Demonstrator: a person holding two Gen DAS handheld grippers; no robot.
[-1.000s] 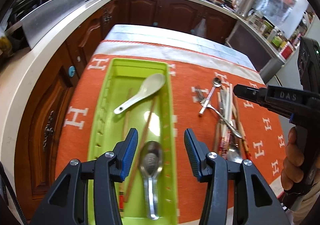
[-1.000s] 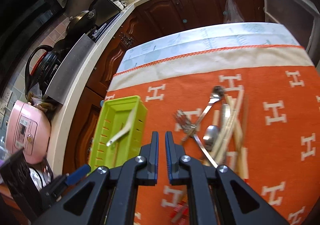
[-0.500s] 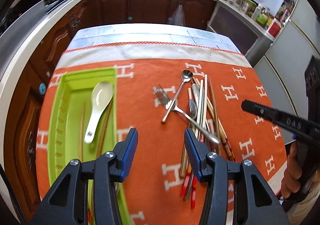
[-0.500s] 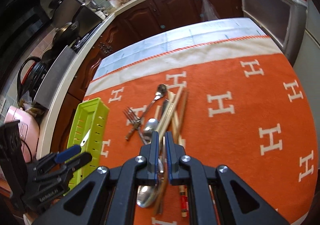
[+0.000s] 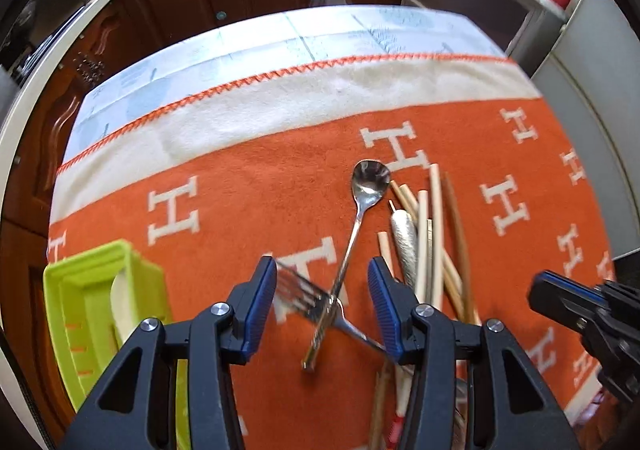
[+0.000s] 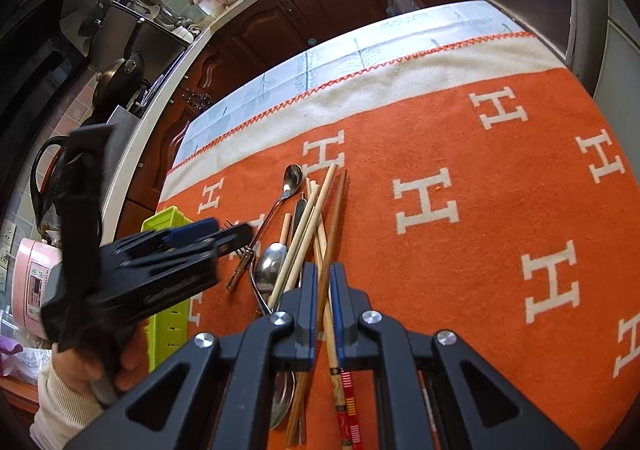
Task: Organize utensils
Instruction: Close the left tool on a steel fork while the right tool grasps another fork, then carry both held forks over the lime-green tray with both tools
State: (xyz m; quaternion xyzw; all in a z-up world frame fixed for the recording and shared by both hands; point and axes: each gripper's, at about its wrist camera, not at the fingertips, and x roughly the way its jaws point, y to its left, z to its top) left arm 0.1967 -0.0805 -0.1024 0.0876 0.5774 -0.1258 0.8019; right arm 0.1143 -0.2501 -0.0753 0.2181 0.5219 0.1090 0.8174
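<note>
Left wrist view: the left gripper [image 5: 322, 308] has been shifting away from the green tray [image 5: 76, 314], which a second ago was lying directly beneath it and is now sitting at the lower left edge with a white spoon [image 5: 120, 306] inside. The gripper is now hanging over the loose utensils on the orange cloth [image 5: 248, 186]. Its jaws are closing, with nothing pressed between the pads; the fork [image 5: 308, 300] and the long-handled spoon [image 5: 362, 210] are lying crossed on the cloth below the gap. A bundle of chopsticks [image 5: 436, 242] is lying just beside the right pad, partly hidden by that finger. The gripper is pointing steeply downward. The right gripper [image 5: 560, 300] is entering from the right edge.

Right wrist view: the right gripper [image 6: 323, 306] has been moving in over the pile, which earlier was lying further ahead of it. Its jaws are standing nearly together, and the frames are not showing whether they are pinching the brown chopstick [image 6: 334, 226] running through the slit or merely standing above it. The left gripper [image 6: 208, 234], held by a hand [image 6: 92, 366] in a cream sleeve, is blocking most of the green tray [image 6: 168, 218] and the fork tines. A metal spoon [image 6: 272, 268] is lying under the chopsticks [image 6: 310, 218].
</note>
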